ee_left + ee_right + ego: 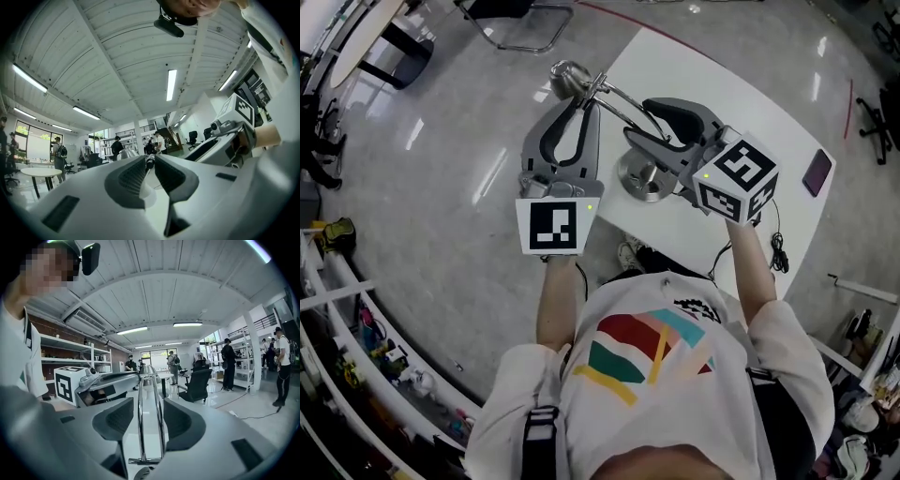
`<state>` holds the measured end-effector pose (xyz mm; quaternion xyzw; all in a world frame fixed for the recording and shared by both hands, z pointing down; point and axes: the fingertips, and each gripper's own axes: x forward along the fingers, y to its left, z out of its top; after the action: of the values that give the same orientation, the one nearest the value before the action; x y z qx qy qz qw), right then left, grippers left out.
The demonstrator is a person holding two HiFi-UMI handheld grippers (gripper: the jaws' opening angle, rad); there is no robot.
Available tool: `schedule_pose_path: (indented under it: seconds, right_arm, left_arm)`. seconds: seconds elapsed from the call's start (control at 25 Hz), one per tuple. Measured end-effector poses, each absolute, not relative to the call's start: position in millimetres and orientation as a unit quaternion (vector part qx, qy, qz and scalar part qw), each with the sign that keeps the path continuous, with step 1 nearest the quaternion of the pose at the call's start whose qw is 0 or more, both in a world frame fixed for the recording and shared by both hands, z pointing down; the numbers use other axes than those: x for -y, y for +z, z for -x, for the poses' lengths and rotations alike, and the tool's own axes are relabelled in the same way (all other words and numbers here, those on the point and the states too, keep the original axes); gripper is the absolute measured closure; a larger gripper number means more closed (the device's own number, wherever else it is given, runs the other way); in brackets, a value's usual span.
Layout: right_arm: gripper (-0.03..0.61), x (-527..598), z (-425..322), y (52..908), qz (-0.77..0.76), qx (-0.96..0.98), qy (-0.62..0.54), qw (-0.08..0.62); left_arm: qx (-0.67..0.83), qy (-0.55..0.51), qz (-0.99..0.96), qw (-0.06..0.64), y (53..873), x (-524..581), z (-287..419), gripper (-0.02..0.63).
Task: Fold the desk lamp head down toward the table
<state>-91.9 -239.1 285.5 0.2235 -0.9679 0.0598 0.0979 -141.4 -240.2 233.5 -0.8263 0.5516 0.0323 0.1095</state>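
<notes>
The desk lamp [621,99] stands on the white desk [750,103]: with your left tongs [585,103] clenched on the joint [150,162] behind the lamp head [566,77] and your right tongs [149,420] parted astride its slick chrome rods [139,427], expect a stiff hinge and press at the head end.

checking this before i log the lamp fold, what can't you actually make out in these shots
Left gripper grip: in the left gripper view the lamp joint is tiny at the jaw tips; contact unclear.
Right gripper: the lamp rods sit between its jaws; touching or not, unclear.
Lamp base: head view, partly under the right gripper.
Dark flat item on the table: too small to identify.
</notes>
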Motion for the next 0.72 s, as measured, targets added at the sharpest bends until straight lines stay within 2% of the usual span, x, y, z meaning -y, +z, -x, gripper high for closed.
schedule_pose_path:
  seconds: [0.08,0.24,0.32,0.56,0.72]
  right_arm:
    - [0.411,242,94,286,-0.228,0.966,0.053,0.107]
    - [0.414,244,95,288,-0.226,0.965,0.052,0.123]
    - [0.417,244,95,288,-0.223,0.964,0.052,0.131]
    - [0.417,249,96,295,-0.216,0.962,0.059,0.156]
    - [0.42,253,103,310,-0.214,0.955,0.054,0.2]
  left_arm:
    - [-0.552,0.023,0.825,0.119,234,241,143,0.509]
    - [-0.522,-0.077,0.829,0.187,243,242,139,0.517]
    - [-0.517,-0.091,0.829,0.192,246,241,139,0.517]
    - [-0.531,-0.075,0.826,0.173,255,247,141,0.52]
    - [-0.558,-0.017,0.825,0.088,280,256,153,0.523]
